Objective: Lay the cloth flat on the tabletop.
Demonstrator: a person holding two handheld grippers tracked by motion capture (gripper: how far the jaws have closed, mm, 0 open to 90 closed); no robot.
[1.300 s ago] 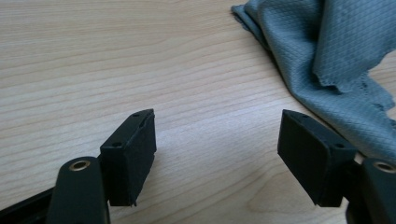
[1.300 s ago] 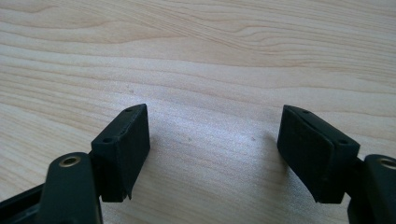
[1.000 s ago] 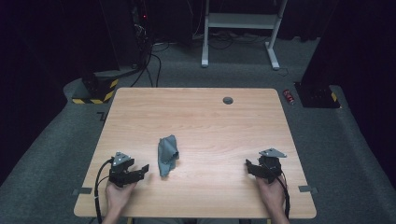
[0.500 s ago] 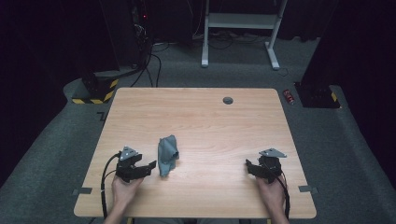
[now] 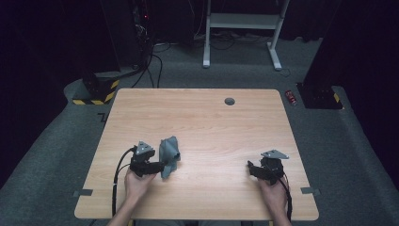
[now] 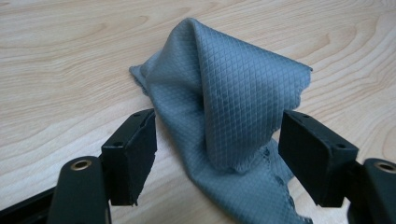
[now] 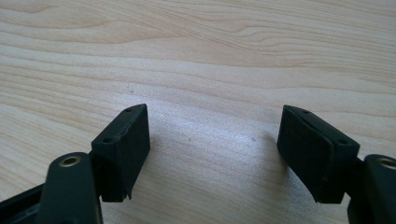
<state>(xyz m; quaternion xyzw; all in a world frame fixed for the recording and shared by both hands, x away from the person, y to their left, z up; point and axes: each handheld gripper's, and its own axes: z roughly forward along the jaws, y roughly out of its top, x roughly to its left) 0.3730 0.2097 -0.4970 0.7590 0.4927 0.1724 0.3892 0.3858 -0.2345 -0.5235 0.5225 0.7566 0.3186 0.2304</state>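
Left gripper (image 5: 157, 166) sits in the lower left of the high view, its tips right at the near end of the grey cloth (image 5: 169, 149), held in the person's left hand (image 5: 137, 182). Seen from the left gripper view, its two black jaws stand wide apart with the cloth (image 6: 233, 116) bunched up between them, a quilted fold rising in the middle of the frame; neither jaw presses on the fabric. Crumpled and narrow, the cloth lies on the wooden table (image 5: 211, 122), left of centre and toward the near edge. Right gripper (image 5: 251, 168) rests in the lower right of the high view, well apart from the cloth, jaws spread over bare wood
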